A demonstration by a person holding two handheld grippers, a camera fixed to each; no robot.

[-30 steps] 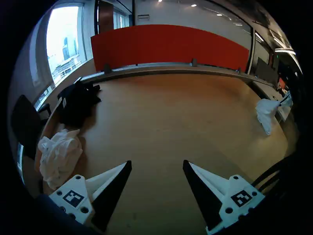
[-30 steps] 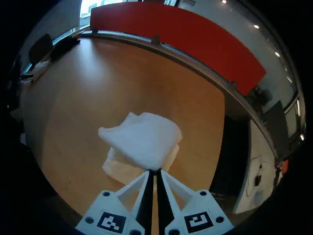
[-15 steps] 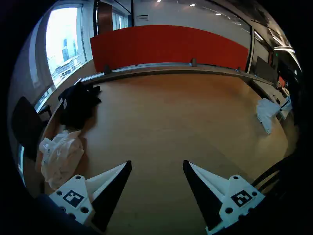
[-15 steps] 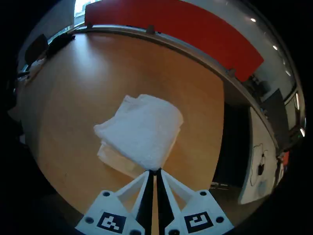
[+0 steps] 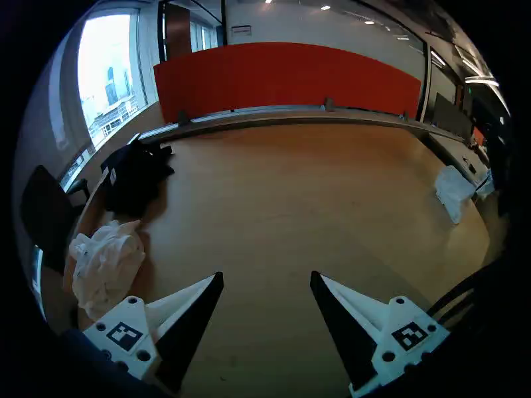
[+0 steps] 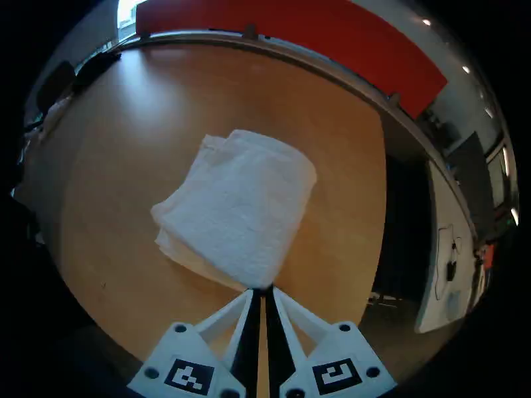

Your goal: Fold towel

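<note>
big wooden desk [image 5: 279, 199] takes most of both views, its top mostly bare. lots of open wood in front of the left claw, running up to the far edge, where a rail meets a long red partition [image 5: 285, 76]. bright window [image 5: 106, 73] behind the desk's left end. dark chair [image 5: 43, 212] just off the left edge.

clutter sits along the left edge only: a black heap of fabric [image 5: 136, 176] and, nearer, a crumpled white cloth [image 5: 106, 259]. the two are near each other, and i can't tell if they touch. both are well apart from the middle of the desk.

in right gripper view the folded towel [image 6: 239, 205] lies on the desk in a thick stack. its layered edges show on the left and near-left sides, and a rounded fold runs along the far right side. free wood lies left of it and beyond it. on its right, a strip of wood runs to the desk's curved right edge, with dark floor below. in left gripper view the towel is small at the desk's right edge, well apart from the left claw.

left claw [image 5: 265, 275] is spread wide with nothing between the fingers, only bare wood past the tips. right claw [image 6: 263, 292] is closed, fingers nearly together, pinching the towel's near corner at the tips.
</note>
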